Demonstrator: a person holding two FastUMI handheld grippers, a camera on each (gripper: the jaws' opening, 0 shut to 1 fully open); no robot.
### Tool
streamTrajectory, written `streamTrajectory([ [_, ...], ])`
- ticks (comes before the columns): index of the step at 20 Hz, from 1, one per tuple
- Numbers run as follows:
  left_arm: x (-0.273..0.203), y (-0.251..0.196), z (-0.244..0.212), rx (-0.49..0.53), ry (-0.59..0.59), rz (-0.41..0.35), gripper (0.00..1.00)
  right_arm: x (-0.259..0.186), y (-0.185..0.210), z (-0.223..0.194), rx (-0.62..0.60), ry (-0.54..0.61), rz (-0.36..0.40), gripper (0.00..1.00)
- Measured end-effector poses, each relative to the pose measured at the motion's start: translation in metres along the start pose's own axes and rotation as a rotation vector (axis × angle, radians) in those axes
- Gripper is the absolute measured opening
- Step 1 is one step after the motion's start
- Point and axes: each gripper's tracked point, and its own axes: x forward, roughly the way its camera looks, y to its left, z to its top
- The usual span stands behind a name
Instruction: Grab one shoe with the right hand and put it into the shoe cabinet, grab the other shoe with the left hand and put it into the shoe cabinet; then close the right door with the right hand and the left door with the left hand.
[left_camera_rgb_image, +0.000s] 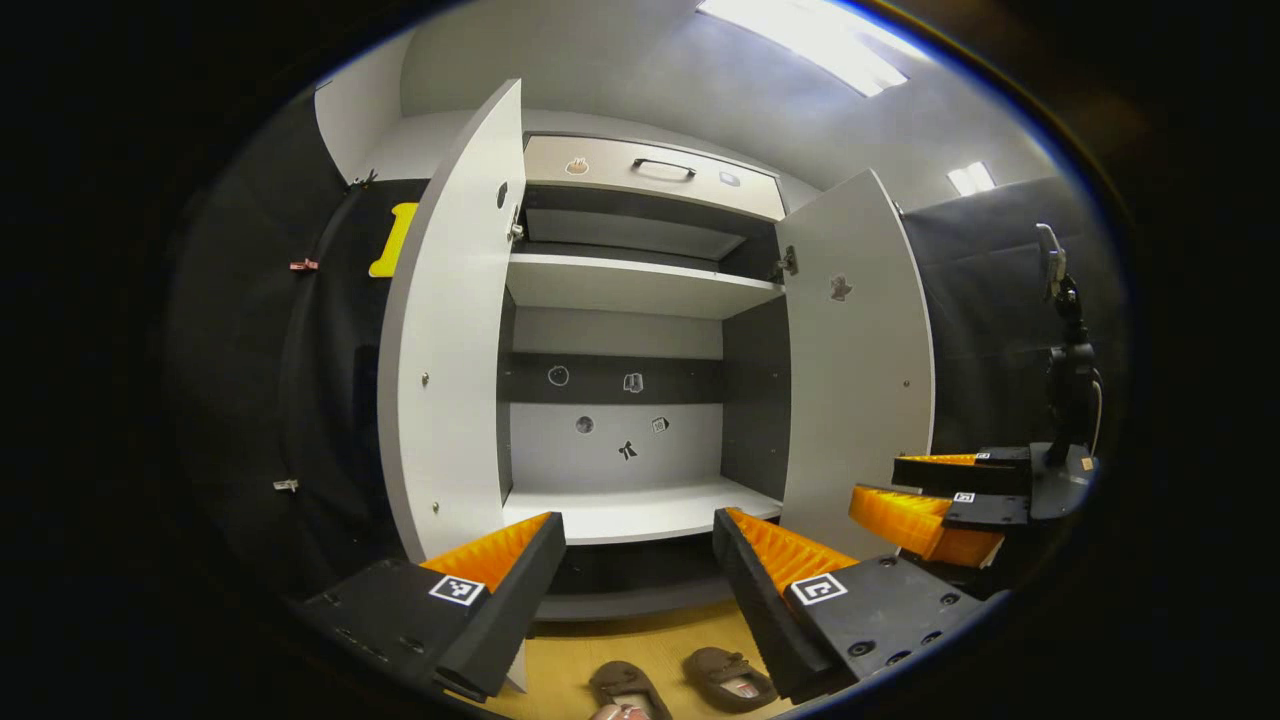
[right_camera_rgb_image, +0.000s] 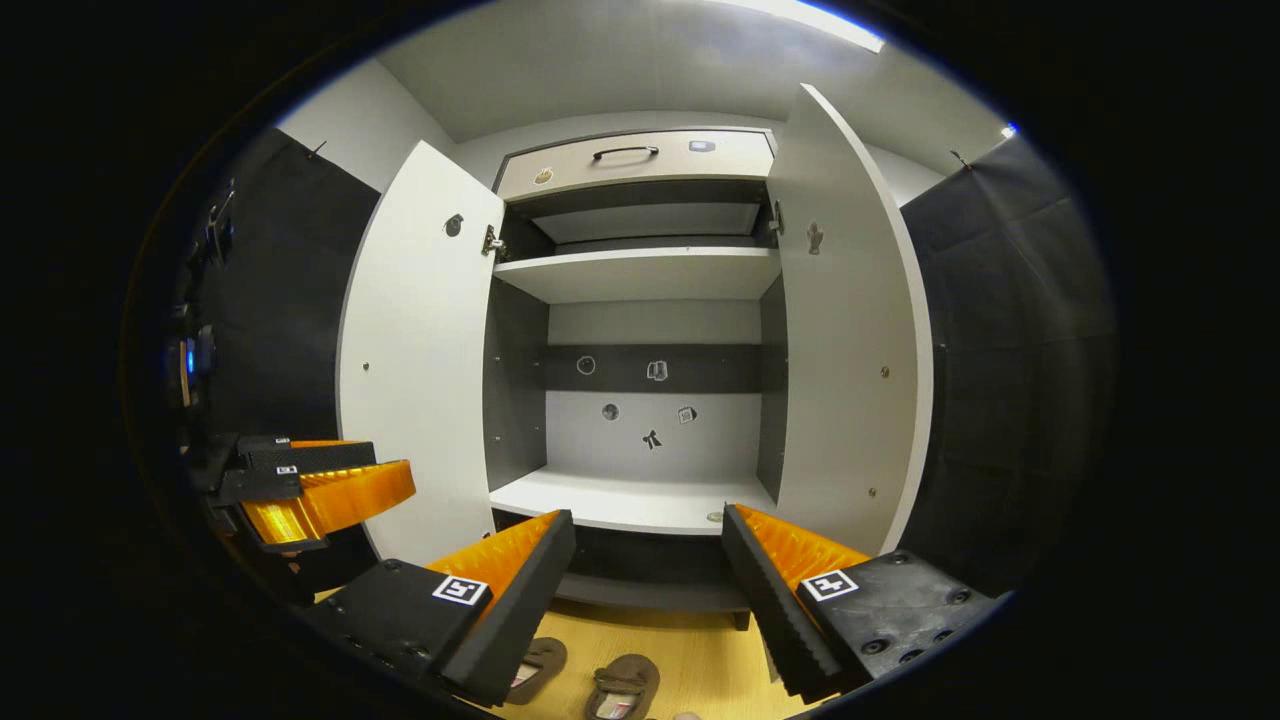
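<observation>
Tongs both spread and empty: my left tongs (left_camera_rgb_image: 638, 560), my right tongs (right_camera_rgb_image: 648, 560). Brown shoes (right_camera_rgb_image: 622, 687) lie on the floor before the cabinet (right_camera_rgb_image: 640, 500). Judged light, soft; pinch the heel rim.

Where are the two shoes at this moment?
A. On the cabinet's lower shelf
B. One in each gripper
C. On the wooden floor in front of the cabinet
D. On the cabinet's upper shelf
C: both shoes lie side by side on the wooden floor below the open shoe cabinet, while the left gripper and the right gripper are open and hold nothing.
</observation>
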Motion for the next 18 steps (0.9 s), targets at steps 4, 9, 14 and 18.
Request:
streamTrajectory([
  [4, -0.006, 0.009, 0.001, 0.025, -0.004, 0.009, 0.95, 0.002, 0.013, -0.031, 0.02, 0.05, 0.018, 0.98],
  [9, -0.015, 0.021, -0.006, 0.017, 0.018, 0.014, 0.94, 0.003, 0.025, -0.093, 0.017, 0.155, 0.015, 0.98],
  [14, -0.025, 0.039, -0.008, 0.012, 0.02, 0.04, 0.94, -0.001, 0.033, -0.163, 0.056, 0.259, -0.004, 0.98],
  [18, -0.032, 0.05, -0.012, 0.01, 0.034, 0.056, 0.95, -0.01, 0.04, -0.241, 0.071, 0.399, -0.012, 0.99],
])
